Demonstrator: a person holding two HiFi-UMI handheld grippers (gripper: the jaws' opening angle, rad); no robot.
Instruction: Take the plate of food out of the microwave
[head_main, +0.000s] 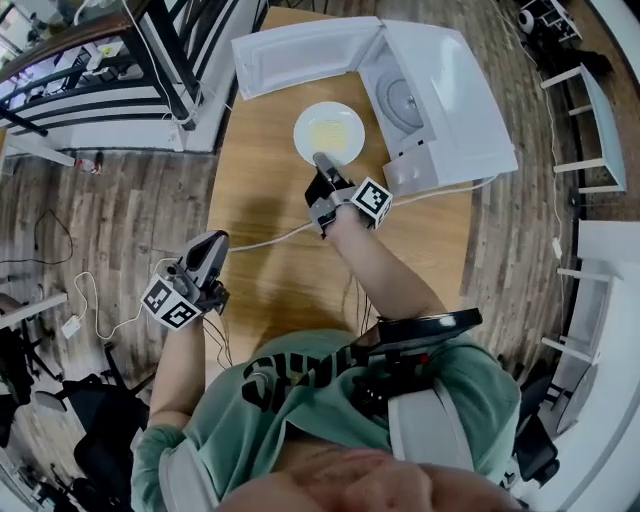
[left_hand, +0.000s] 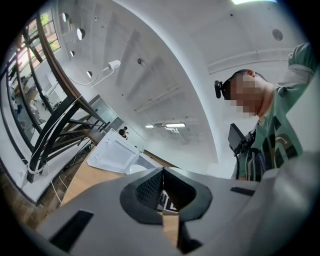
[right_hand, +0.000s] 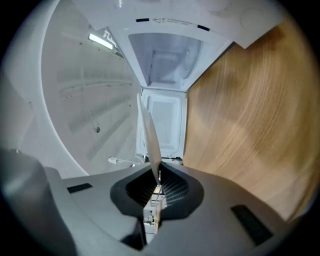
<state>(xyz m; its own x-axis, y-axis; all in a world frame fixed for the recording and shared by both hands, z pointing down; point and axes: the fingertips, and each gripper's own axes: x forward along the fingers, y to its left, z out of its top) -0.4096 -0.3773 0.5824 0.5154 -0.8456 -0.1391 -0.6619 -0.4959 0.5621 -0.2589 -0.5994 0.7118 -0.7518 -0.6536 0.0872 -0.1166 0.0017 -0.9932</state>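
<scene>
A white plate (head_main: 329, 132) with pale yellow food hangs over the wooden table (head_main: 270, 290), just outside the open white microwave (head_main: 450, 100). My right gripper (head_main: 322, 160) is shut on the plate's near rim. In the right gripper view the plate (right_hand: 148, 135) shows edge-on as a thin white sliver pinched between the pads of my right gripper (right_hand: 158, 181), with the microwave cavity (right_hand: 165, 57) beyond it. My left gripper (head_main: 213, 240) hovers off the table's left front edge. Its pads meet with nothing between them, as the left gripper view shows (left_hand: 163, 186).
The microwave door (head_main: 300, 55) stands swung wide open to the left of the cavity. A white cable (head_main: 270, 238) crosses the table between my hands. A black railing (head_main: 150, 60) is at the left, white chairs (head_main: 600, 120) at the right.
</scene>
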